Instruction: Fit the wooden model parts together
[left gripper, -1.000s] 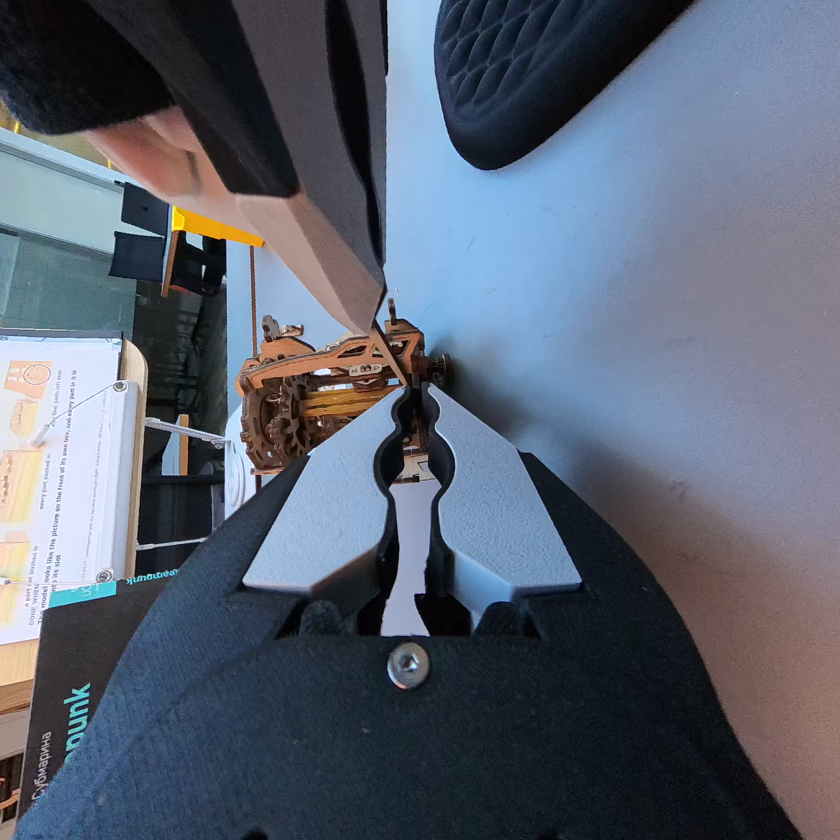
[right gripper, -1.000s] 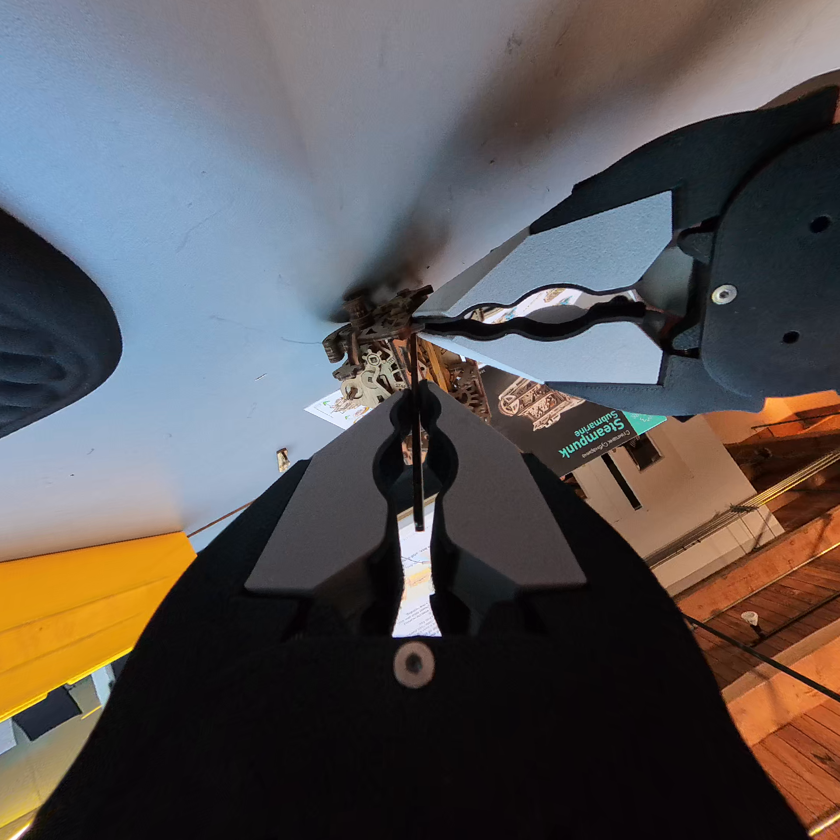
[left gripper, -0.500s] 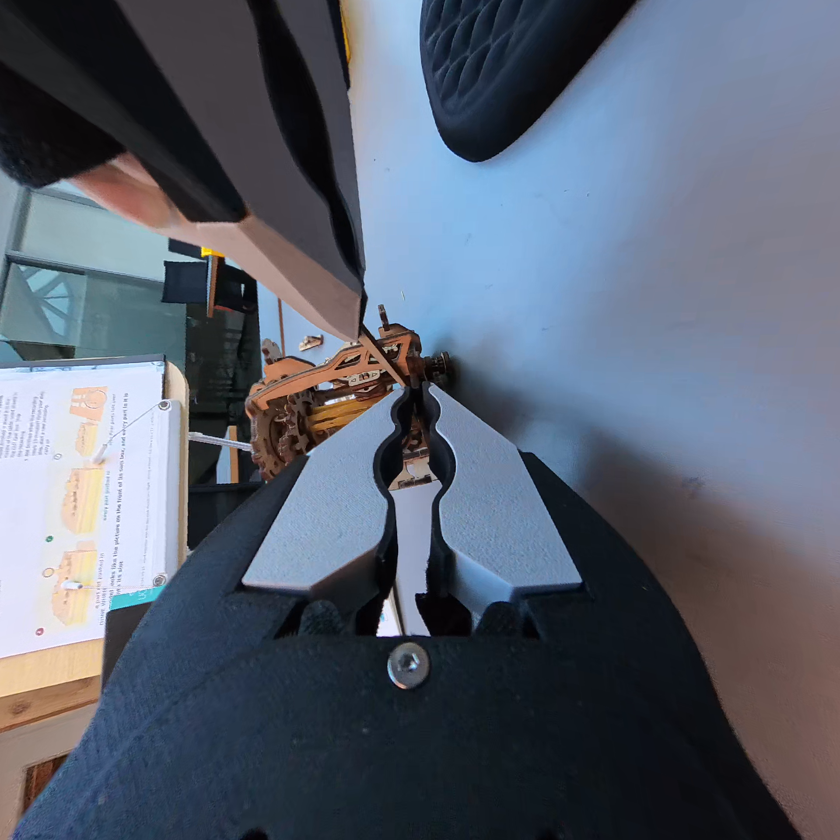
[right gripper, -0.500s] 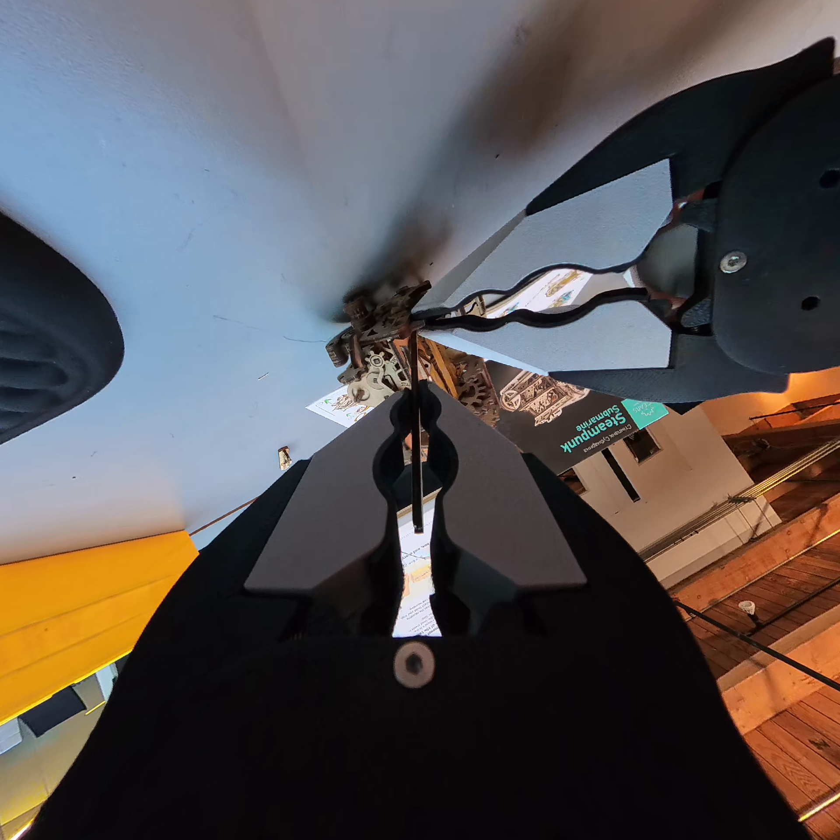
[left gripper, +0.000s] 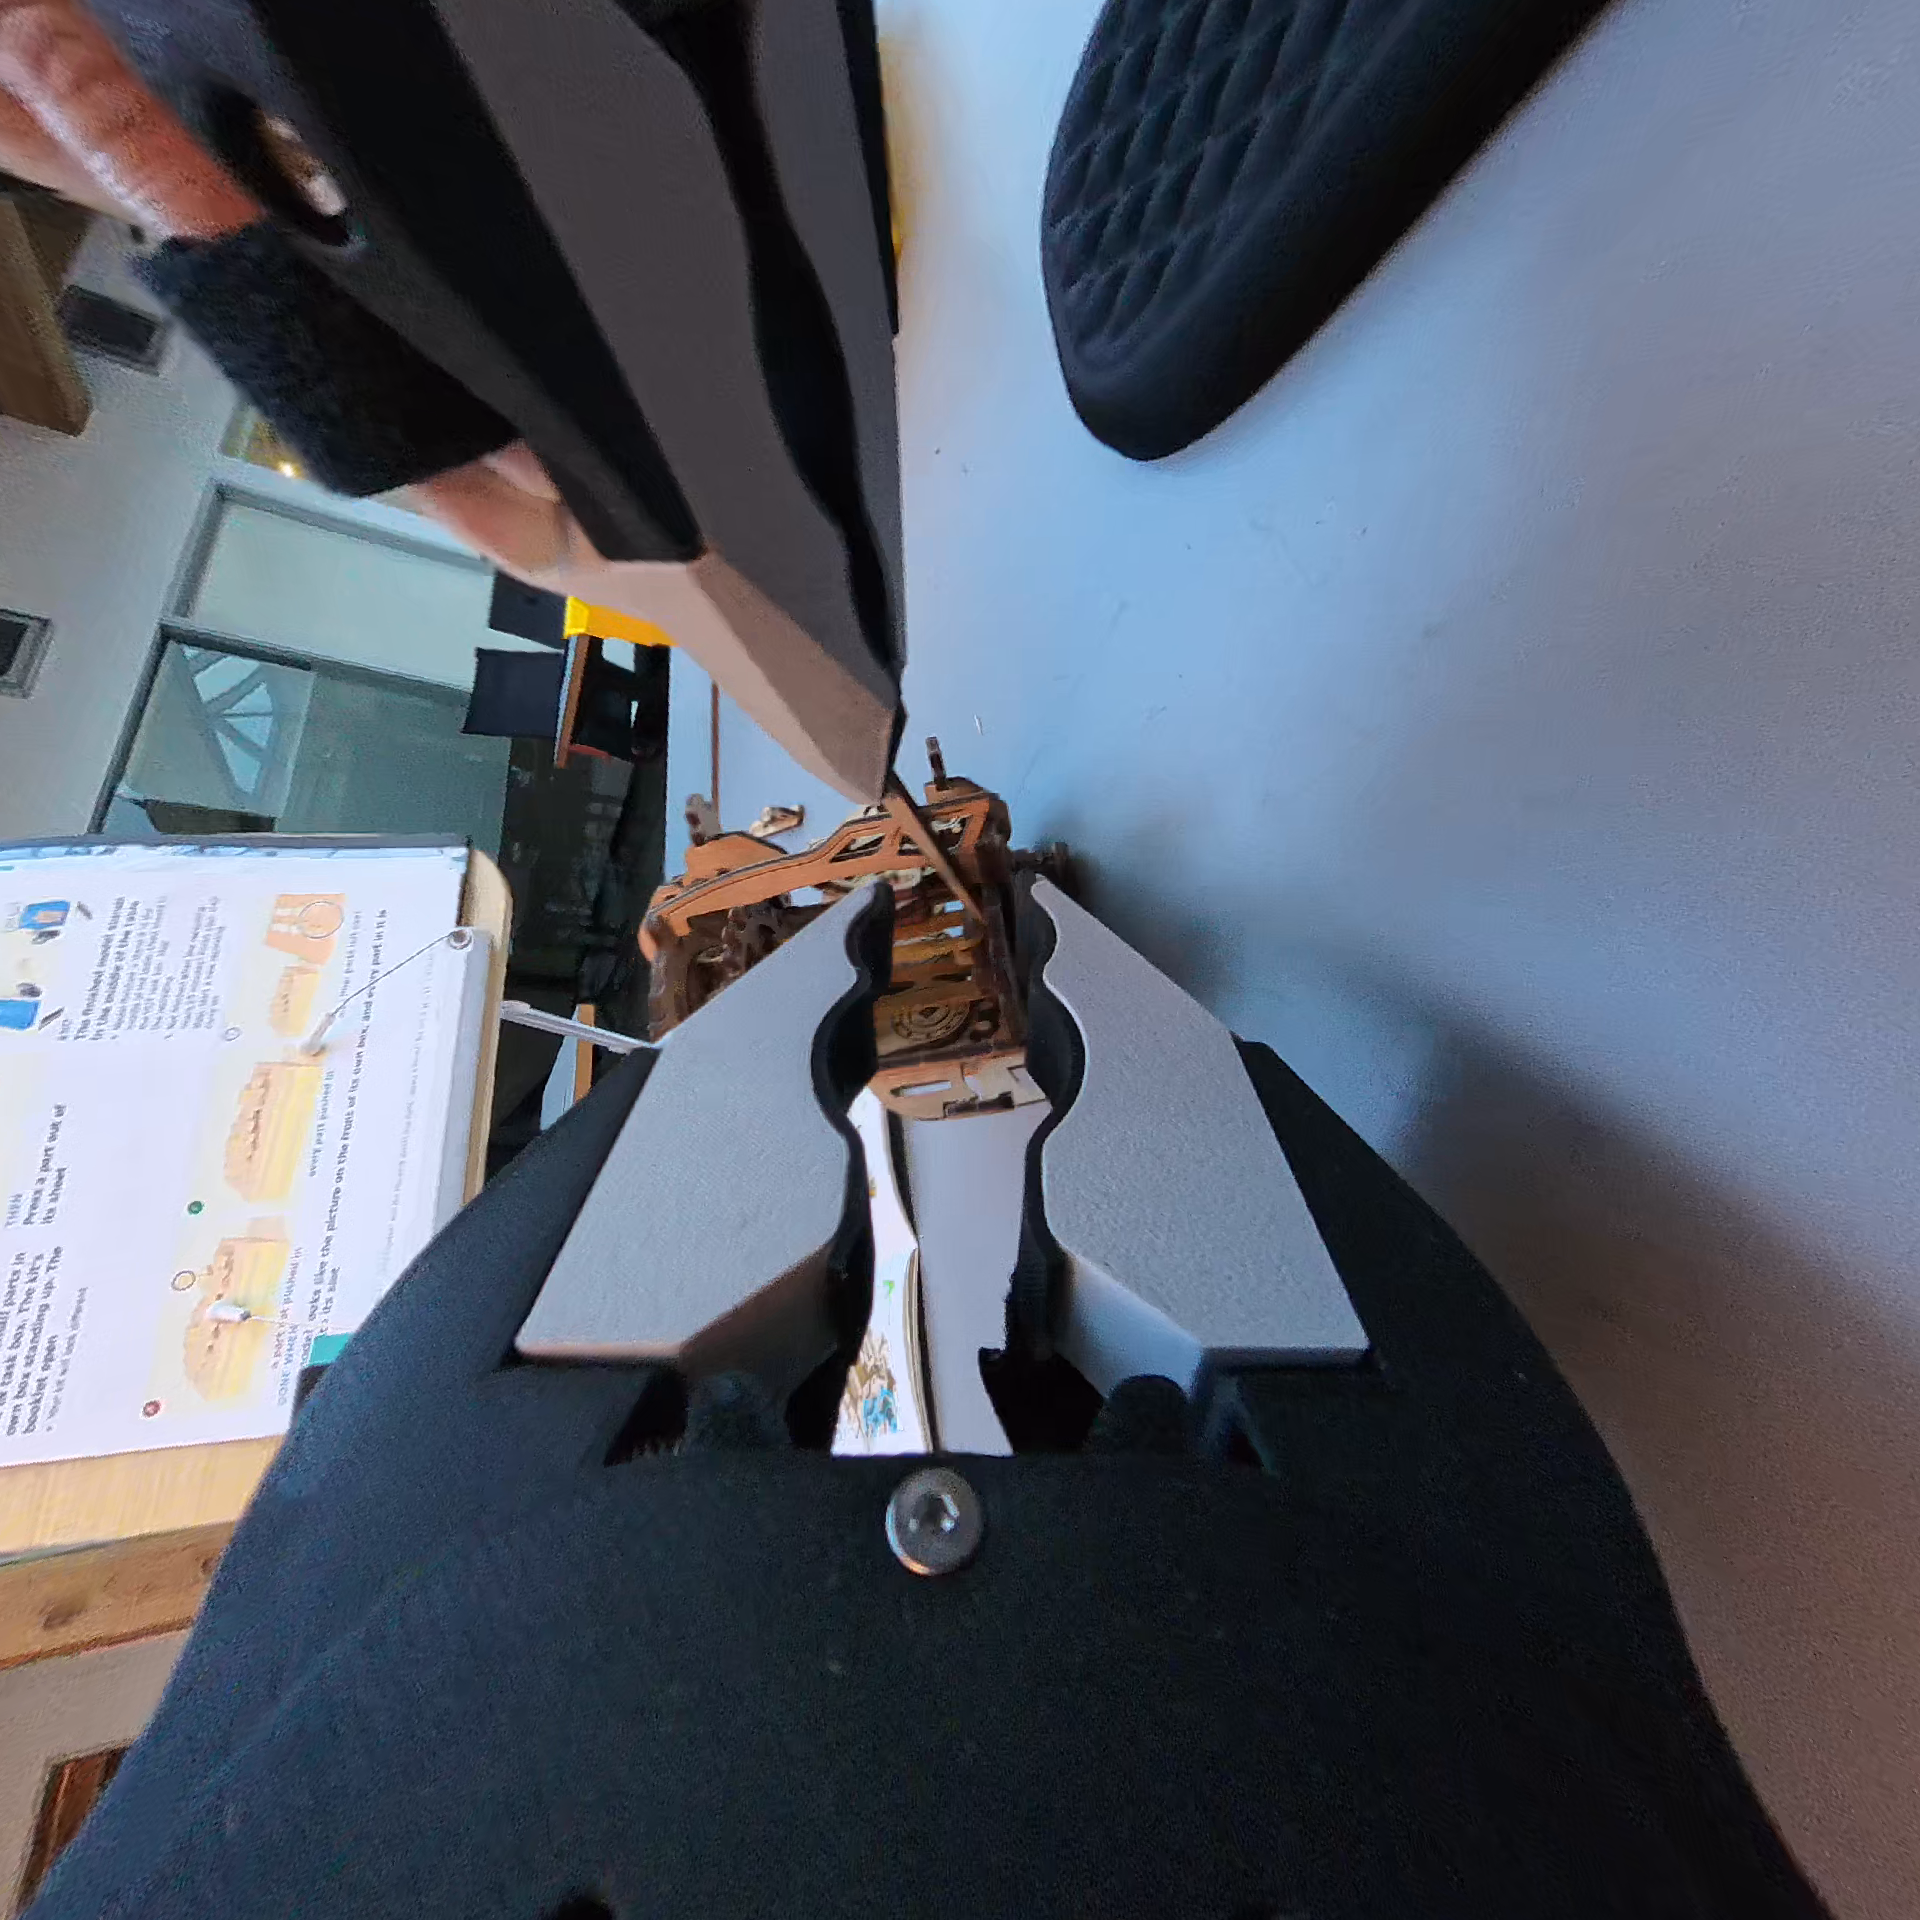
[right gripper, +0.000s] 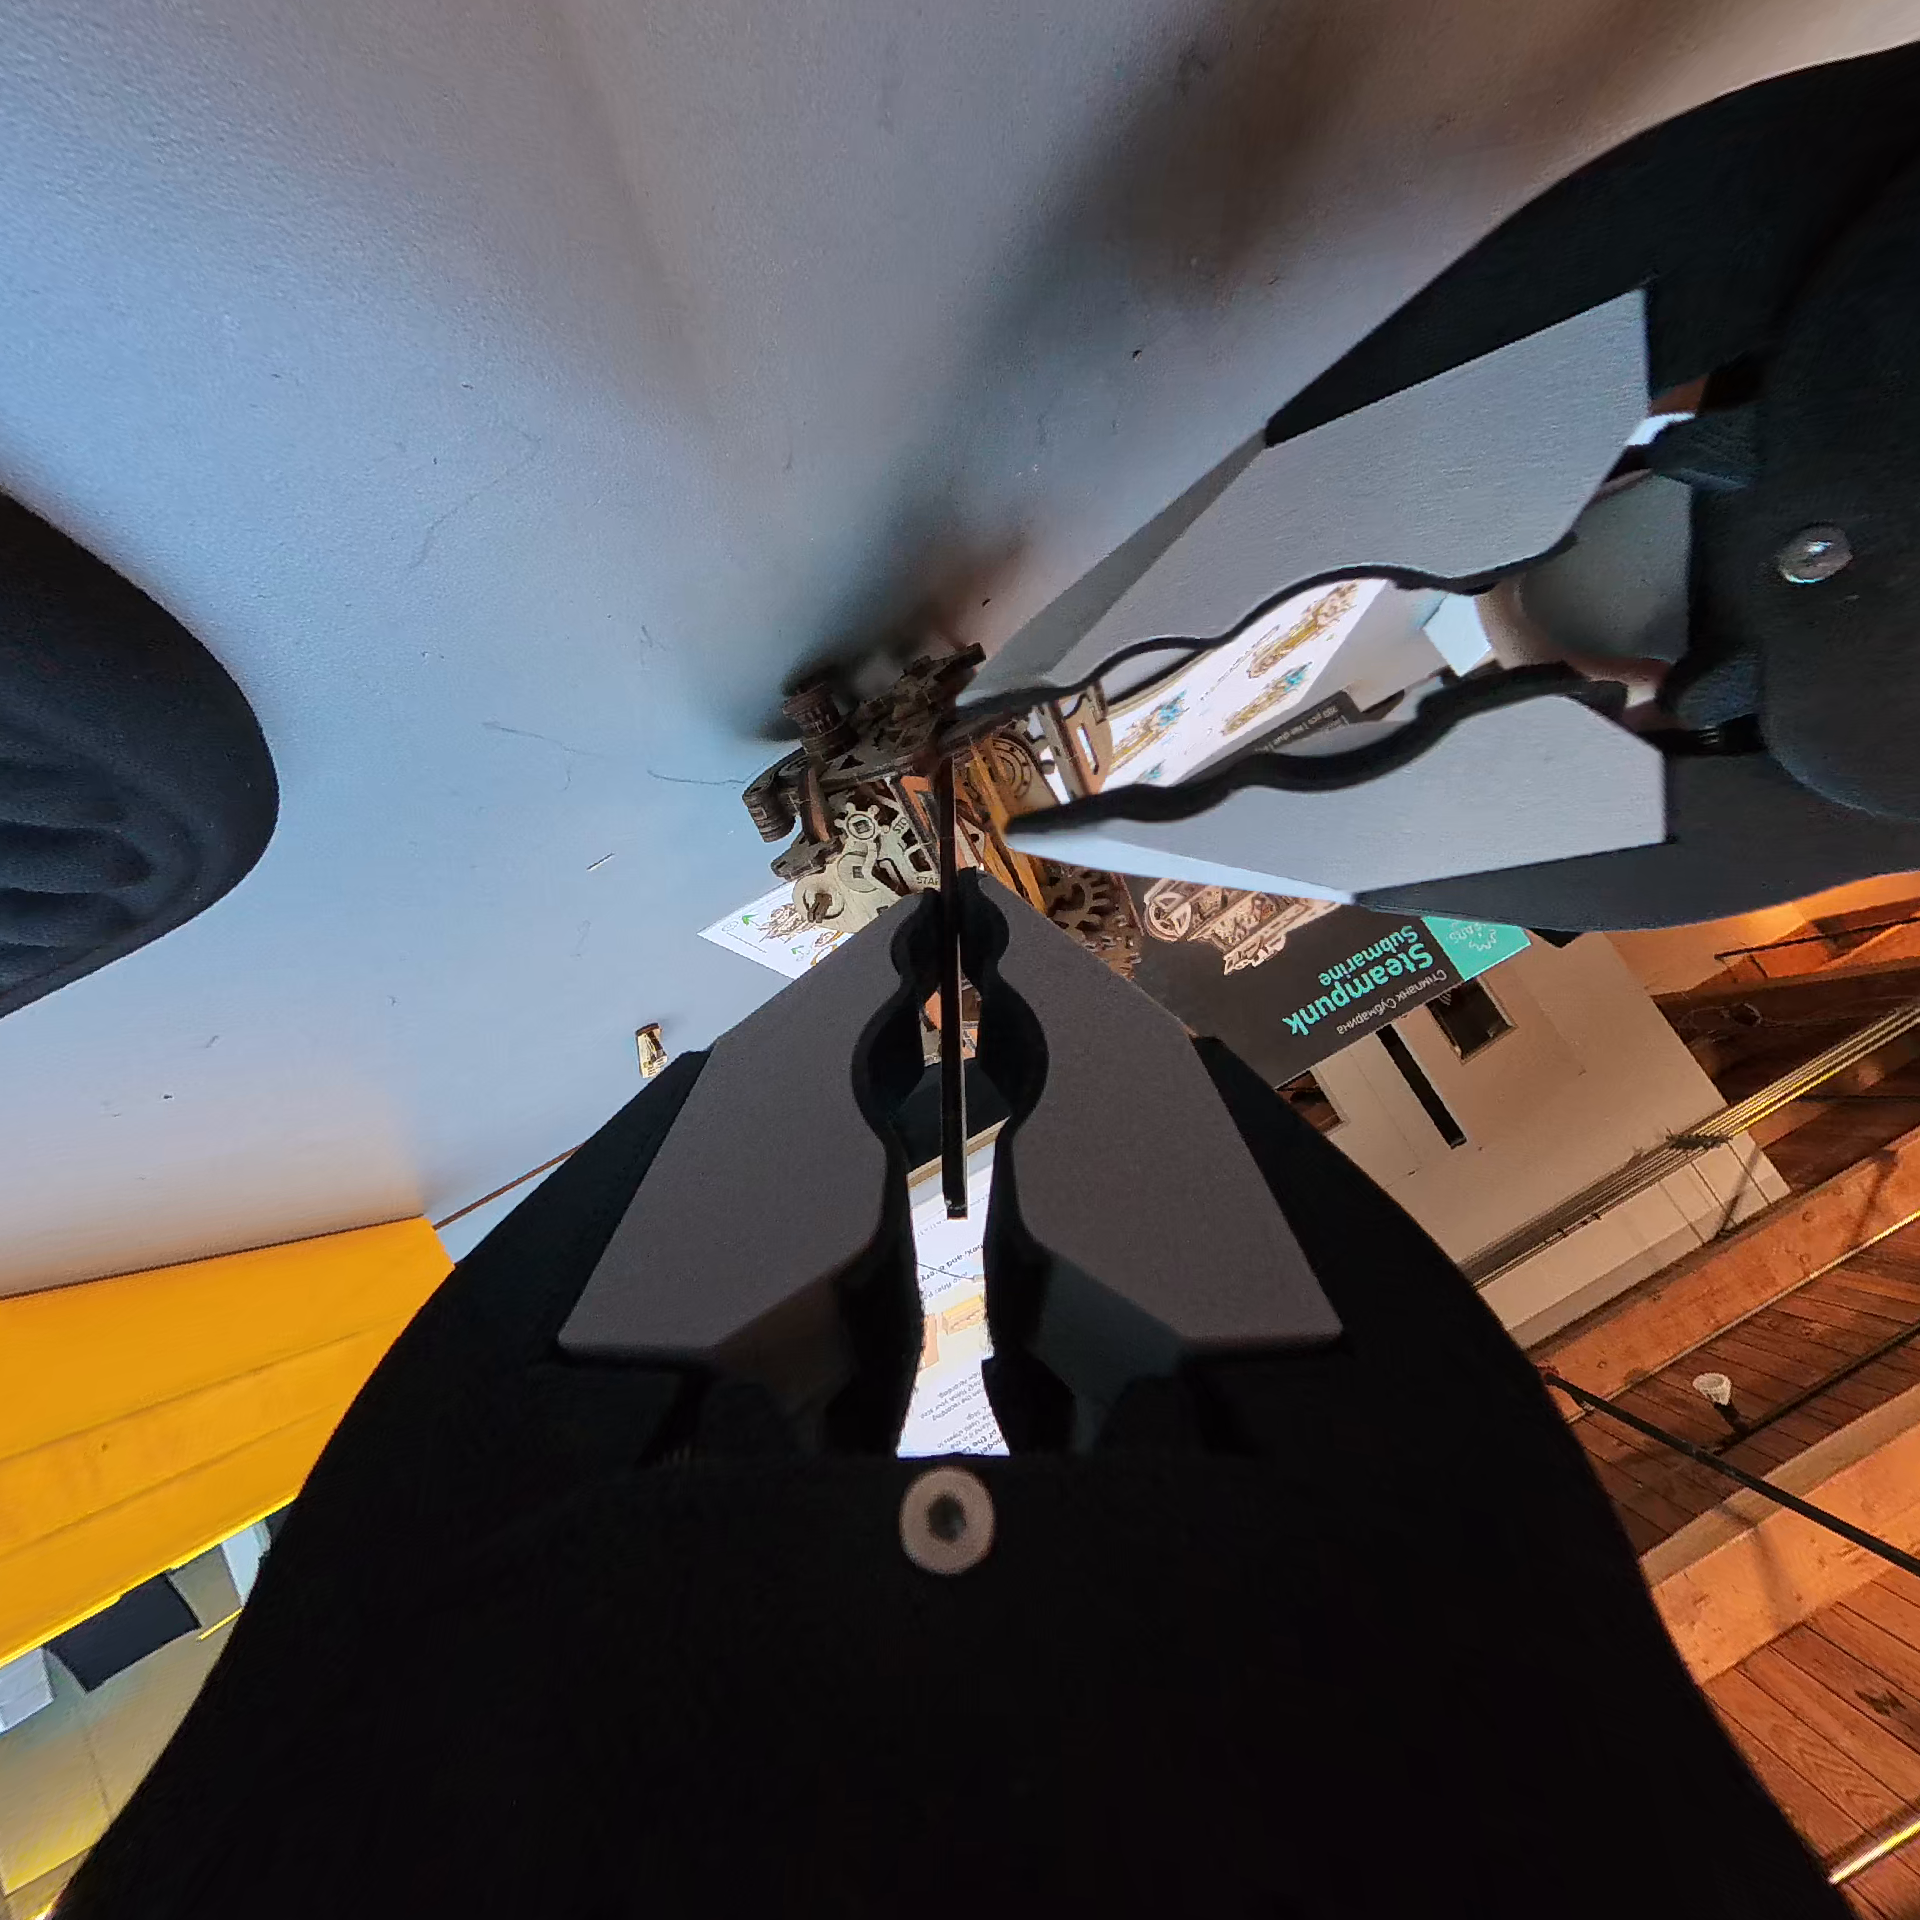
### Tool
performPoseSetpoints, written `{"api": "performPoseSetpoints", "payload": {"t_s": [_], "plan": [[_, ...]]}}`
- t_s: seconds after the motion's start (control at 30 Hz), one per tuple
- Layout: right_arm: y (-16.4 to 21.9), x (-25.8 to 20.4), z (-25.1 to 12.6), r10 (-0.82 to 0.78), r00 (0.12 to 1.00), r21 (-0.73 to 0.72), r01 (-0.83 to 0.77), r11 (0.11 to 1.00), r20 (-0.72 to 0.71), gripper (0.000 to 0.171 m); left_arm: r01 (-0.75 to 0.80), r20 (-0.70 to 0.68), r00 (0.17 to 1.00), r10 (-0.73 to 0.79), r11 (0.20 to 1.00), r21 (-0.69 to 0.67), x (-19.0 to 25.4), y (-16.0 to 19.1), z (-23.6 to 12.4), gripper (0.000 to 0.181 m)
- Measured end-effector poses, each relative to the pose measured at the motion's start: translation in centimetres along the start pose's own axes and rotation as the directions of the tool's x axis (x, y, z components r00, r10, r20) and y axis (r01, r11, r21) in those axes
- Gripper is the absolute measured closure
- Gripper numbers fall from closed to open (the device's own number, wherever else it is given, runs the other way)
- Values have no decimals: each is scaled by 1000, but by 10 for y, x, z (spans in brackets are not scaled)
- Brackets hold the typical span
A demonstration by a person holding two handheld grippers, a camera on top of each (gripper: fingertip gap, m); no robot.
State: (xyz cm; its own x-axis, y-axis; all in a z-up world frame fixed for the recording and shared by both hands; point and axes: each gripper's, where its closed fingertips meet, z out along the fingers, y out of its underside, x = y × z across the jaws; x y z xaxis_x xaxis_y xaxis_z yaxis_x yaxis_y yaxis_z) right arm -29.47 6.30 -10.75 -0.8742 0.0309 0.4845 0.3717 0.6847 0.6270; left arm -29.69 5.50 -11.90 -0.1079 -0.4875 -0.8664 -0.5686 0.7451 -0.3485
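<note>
The wooden gear model [left gripper: 790, 883] stands on the grey table [left gripper: 1455, 831]. My left gripper [left gripper: 956, 899] has its jaws apart, one on each side of the model's near end. My right gripper [left gripper: 883, 748] comes in from the upper left, shut on a thin flat dark wooden part [left gripper: 935, 842] whose far end rests on the model's top. In the right wrist view the right gripper [right gripper: 951, 894] holds that part [right gripper: 951, 1039] edge-on, with its tip against the model [right gripper: 852, 831]. The left gripper [right gripper: 995, 758] reaches in from the right with its jaws spread around the model.
A black quilted pad [left gripper: 1299, 208] lies on the table beyond the model. An instruction sheet on a wooden board [left gripper: 208, 1143] stands to the left. A black kit box [right gripper: 1351, 987] stands behind the model. A small loose wooden piece [right gripper: 649, 1044] lies on the table. Left and right tips are no more than a few centimetres apart.
My left gripper's jaws have opened from shut on the model's end to spread around it. The right gripper keeps its thin part against the model and has barely moved.
</note>
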Motion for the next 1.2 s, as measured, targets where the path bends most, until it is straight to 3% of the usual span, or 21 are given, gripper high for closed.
{"api": "performPoseSetpoints", "payload": {"t_s": [0.2,0.5,0.83,1.0,1.2], "plan": [[0,0,0,1,1000,-1,-1,1000,2,169,67,14,998,-67,997,-27,-10,19,-11,159],[0,0,0,0,1000,7,0,1000,9,169,-213,-60,976,211,977,-29,8,15,-2,162],[0,-1,0,-7,1000,13,7,1000,8,169,-510,-29,860,509,858,-54,12,20,9,170],[1,-2,1,-9,1000,12,9,1000,9,170,-542,-11,840,543,838,-57,10,22,13,170],[1,-2,1,-11,1000,16,11,1000,9,170,-490,-27,872,489,871,-39,6,20,13,161]]}}
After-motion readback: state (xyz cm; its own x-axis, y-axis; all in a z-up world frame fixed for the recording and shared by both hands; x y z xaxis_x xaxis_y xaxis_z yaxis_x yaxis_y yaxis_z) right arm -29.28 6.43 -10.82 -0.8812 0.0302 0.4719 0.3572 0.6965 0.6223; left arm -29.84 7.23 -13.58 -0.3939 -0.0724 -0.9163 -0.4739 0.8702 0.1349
